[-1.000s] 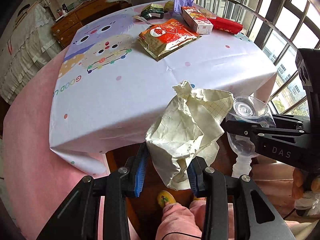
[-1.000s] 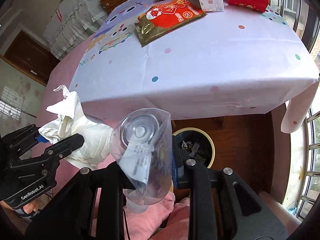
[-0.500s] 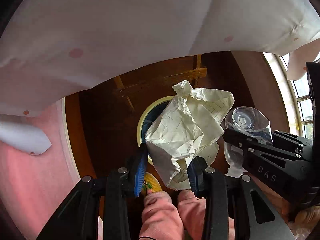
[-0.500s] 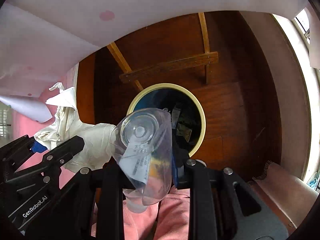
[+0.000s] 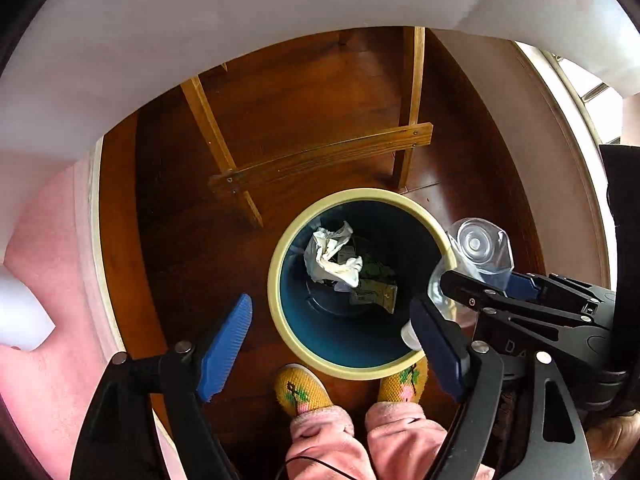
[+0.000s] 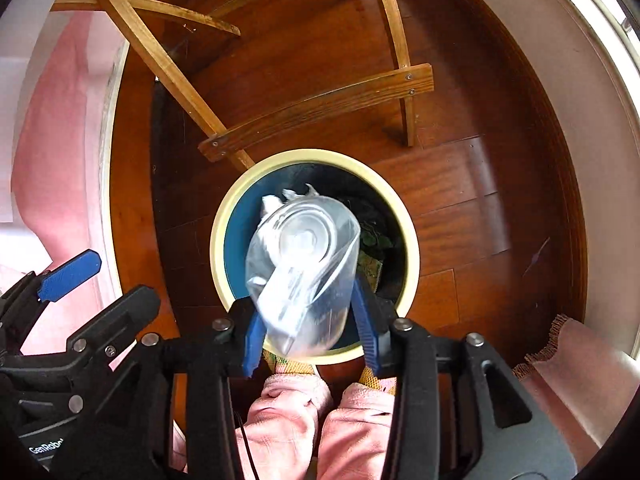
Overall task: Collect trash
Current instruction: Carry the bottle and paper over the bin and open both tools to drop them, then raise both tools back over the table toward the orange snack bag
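Trash comes first: the crumpled white paper wad [image 5: 334,258] lies down inside the round blue bin with the cream rim [image 5: 276,280], on top of darker wrappers, and my left gripper [image 5: 332,332] hangs above the near edge with its blue pads spread wide and nothing between them. My right gripper [image 6: 310,330] is clamped around the crushed clear plastic bottle [image 6: 302,266], holding it by its lower part with the base pointing forward; from the right wrist view it sits over the bin's mouth, though the left wrist view shows it out by the right-hand rim. That is my worry: if I let go from here, a light, springy bottle could clip the rim and skip onto the dark wooden floor [image 6: 460,208], or roll under the wooden table frame [image 6: 320,104]. My yellow knitted slippers [image 5: 302,394] stand just beside the bin, so a nudge could tip it.
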Tool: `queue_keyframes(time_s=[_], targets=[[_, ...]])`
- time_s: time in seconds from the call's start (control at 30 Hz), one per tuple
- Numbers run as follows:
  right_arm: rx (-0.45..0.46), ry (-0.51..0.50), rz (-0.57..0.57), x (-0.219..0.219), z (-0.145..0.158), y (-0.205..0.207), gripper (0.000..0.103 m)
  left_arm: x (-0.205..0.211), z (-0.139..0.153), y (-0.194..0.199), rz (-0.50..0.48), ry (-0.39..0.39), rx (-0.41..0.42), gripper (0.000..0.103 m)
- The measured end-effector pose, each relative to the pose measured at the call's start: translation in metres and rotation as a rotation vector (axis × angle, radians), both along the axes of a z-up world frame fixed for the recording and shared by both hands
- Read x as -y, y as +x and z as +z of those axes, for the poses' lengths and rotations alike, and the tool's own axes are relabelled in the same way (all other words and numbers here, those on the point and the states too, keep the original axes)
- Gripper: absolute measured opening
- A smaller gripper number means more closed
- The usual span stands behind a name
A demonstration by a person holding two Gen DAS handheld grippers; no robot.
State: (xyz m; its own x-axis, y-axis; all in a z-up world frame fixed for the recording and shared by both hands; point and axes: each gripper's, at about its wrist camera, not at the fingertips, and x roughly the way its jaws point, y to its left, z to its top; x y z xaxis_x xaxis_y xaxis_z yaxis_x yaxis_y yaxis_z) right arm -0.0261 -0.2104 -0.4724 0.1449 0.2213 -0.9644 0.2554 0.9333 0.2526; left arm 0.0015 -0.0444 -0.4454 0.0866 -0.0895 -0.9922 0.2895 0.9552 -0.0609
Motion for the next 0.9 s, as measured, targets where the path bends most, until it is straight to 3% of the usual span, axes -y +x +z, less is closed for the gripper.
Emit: queue_keyframes(time_s=[0.2, 0.47, 0.9], targets=[[0.008, 0.0, -0.001, -0.002, 0.017, -0.006, 0.043, -0.008, 0.015, -0.005, 0.006, -0.014, 0.021, 0.089], [0.051, -0.009, -0.004, -0.007, 0.071, -0.019, 0.044, -0.013, 0.071, -0.022, 0.037, -0.036, 0.06, 0.089], [0.137, 0.0, 0.041, -0.016, 0.201, -0.047, 0.044, -0.016, 0.218, -0.046, 0.063, -0.04, 0.16, 0.089]])
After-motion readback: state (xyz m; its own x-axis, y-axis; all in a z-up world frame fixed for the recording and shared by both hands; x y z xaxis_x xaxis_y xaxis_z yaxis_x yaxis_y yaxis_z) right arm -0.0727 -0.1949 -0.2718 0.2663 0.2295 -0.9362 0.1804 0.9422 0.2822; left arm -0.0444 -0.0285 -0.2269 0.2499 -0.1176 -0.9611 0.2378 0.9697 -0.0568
